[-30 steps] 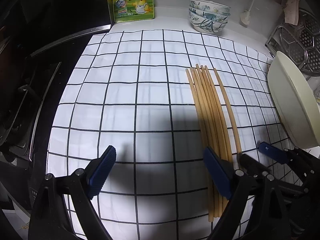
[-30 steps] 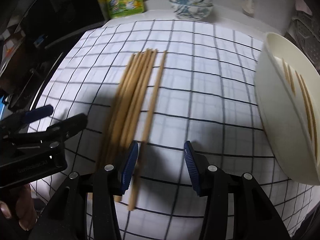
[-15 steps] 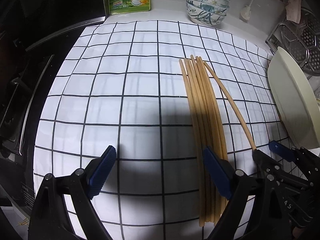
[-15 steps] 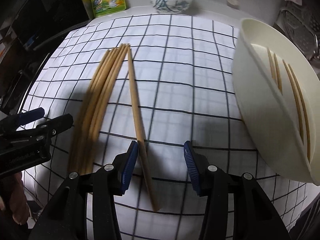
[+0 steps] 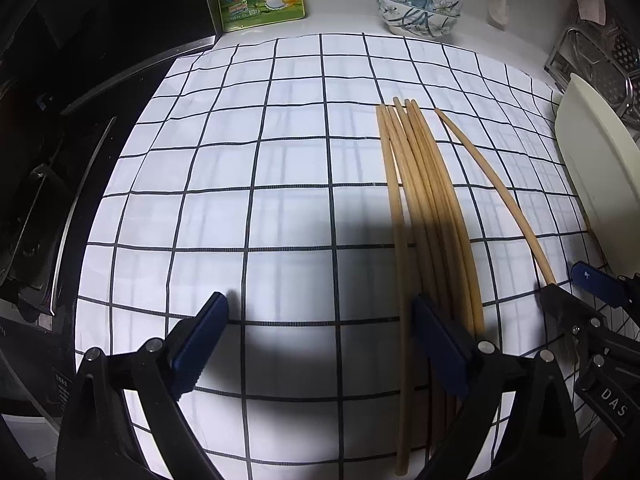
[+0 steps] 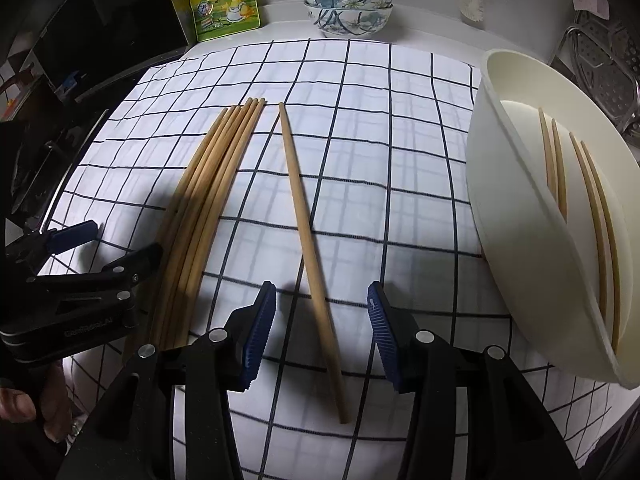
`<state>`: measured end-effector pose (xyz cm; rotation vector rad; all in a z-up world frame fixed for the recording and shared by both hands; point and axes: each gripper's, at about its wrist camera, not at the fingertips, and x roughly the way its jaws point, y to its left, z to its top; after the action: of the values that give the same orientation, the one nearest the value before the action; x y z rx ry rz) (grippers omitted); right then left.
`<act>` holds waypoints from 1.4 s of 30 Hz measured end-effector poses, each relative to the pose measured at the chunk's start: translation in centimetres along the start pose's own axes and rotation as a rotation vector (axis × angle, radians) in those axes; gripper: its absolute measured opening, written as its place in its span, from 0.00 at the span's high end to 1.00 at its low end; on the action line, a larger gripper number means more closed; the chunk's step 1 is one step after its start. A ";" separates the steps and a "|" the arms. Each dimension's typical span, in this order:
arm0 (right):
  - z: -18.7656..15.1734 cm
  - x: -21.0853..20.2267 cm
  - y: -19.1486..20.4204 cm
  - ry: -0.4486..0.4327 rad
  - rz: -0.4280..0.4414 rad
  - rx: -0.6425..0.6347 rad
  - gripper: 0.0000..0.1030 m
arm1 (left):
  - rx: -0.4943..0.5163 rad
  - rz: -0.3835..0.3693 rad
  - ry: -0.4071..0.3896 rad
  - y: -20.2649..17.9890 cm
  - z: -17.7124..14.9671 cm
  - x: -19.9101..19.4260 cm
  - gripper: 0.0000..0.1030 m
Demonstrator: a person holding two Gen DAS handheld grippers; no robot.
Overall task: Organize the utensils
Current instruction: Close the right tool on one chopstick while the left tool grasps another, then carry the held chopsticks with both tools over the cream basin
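So there's one lone chopstick (image 6: pixel 310 256) lying flat on the checked cloth (image 6: pixel 400 160) that covers the bench, split off from the main bundle of chopsticks (image 6: pixel 208 200) to its left. The right gripper (image 6: pixel 322 320) straddles its near end with the fingers released, nothing pinched, pads clear on both sides. The left gripper (image 5: pixel 320 340) is spread wide too, its right finger sitting over the bundle. Off to the right, a cream tray (image 6: pixel 512 208) already has a few chopsticks in it. Stacked bowls (image 6: pixel 348 4) and a seasoning pouch (image 6: pixel 224 0) sit at the back.
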<state>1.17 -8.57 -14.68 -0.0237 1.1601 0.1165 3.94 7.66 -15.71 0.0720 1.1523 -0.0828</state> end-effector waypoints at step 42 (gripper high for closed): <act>4.1 -10.2 -2.9 -0.188 0.127 0.036 0.94 | 0.073 -0.145 -0.164 -3.7 5.8 -10.6 0.93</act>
<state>1.24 -11.95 -3.81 0.0911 0.9747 0.2055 4.52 3.70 -3.70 0.0451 0.9893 -0.2548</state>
